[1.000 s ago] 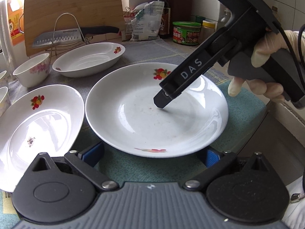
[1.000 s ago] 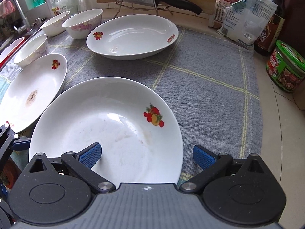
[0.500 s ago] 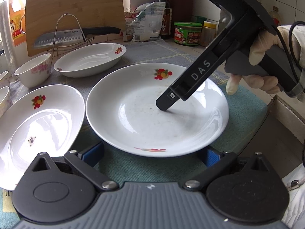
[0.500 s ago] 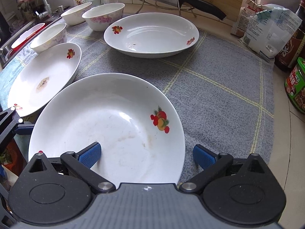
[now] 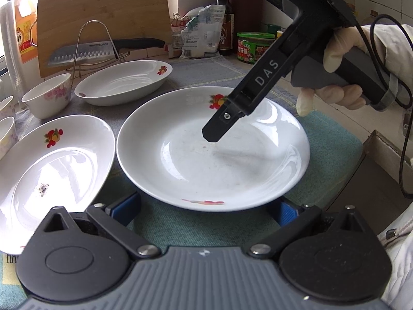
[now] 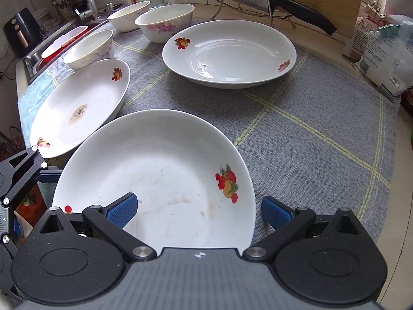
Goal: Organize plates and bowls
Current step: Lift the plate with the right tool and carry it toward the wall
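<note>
Left gripper [image 5: 206, 210]: jaws wide apart, gripping nothing. Directly ahead of its blue pads [image 5: 126, 206], the near plate [image 5: 206, 165] lies flat on a green mat [image 5: 333, 147], its closest rim between the two pads but clear of both. The plate shows faint smears in the centre.

Right gripper [image 6: 198, 211]: jaws likewise spread, empty. In the left wrist view its black finger [image 5: 219, 129] points down over the middle of the near plate; contact with the surface cannot be confirmed. A gloved hand [image 5: 338, 77] holds its handle.

From the right gripper, the near plate sits immediately in front, one pad over its inside, the other just outside its rim. To the forward left lies a second plate [image 6: 82, 108] with a brown stain, close beside the first. Farther ahead on the grey cloth [image 6: 309, 134] stands a third, deeper plate [image 6: 229, 54]. Beyond these, at far left, three bowls [image 6: 165, 24] are grouped near a sink [image 6: 33, 59]. A knife [image 6: 258, 2] rests on a wire rack behind the third plate.
</note>
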{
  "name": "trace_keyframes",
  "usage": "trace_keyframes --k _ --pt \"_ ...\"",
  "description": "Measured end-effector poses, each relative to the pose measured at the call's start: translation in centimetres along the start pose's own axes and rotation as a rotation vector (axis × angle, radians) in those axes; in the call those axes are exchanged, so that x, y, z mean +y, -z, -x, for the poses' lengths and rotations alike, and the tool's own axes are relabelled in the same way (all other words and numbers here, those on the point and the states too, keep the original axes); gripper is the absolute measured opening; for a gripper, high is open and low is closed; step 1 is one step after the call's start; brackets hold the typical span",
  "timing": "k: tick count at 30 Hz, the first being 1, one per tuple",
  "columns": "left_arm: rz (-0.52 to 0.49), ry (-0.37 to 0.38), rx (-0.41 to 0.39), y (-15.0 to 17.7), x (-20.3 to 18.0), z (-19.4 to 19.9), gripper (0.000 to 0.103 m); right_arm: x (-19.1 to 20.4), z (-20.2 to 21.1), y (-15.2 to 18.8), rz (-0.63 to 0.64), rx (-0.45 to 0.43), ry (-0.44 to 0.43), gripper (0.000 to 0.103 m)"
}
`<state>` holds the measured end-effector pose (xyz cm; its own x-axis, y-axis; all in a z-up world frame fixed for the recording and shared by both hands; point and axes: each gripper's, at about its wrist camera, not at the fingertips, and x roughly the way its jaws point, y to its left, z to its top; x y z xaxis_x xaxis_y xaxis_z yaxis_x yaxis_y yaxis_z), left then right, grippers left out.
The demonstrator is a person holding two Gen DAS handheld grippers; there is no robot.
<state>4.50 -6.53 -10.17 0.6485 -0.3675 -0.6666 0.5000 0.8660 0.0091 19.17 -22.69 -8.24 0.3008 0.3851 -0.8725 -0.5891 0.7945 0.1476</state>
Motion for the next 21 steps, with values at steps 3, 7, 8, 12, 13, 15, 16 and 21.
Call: trace_keyframes --k 3,7,8,12,13,15,16,21 --pt "0.002 -0.002 -0.003 0.1 0.0 0.0 0.103 -0.1 0.0 -0.3 0.013 -0.001 -0.04 0.103" --pt "0.001 -0.001 0.001 0.0 0.0 0.0 0.103 -0.1 0.0 -0.6 0.041 0.003 -0.071 0.098" --pt "0.0 0.0 0.001 0.0 0.0 0.0 0.103 0.0 0.0 -0.6 0.05 0.003 -0.07 0.096" --pt "-0.004 0.002 0.002 0.0 0.1 0.0 0.103 -0.1 0.0 -0.9 0.061 0.005 -0.078 0.09" --pt "-0.006 0.004 0.003 0.0 0.1 0.0 0.103 -0.2 0.0 -1.0 0.061 0.004 -0.08 0.089" --pt "-0.01 0.007 0.006 -0.1 0.2 -0.1 0.103 -0.3 0.0 -1.1 0.068 0.004 -0.082 0.087" --pt "-0.012 0.007 0.007 -0.1 0.2 -0.1 0.103 -0.2 0.0 -1.1 0.071 0.004 -0.079 0.086" --pt "-0.07 -0.018 -0.011 -0.2 -0.5 0.0 0.103 -0.7 0.2 -1.0 0.059 -0.002 -0.081 0.079"
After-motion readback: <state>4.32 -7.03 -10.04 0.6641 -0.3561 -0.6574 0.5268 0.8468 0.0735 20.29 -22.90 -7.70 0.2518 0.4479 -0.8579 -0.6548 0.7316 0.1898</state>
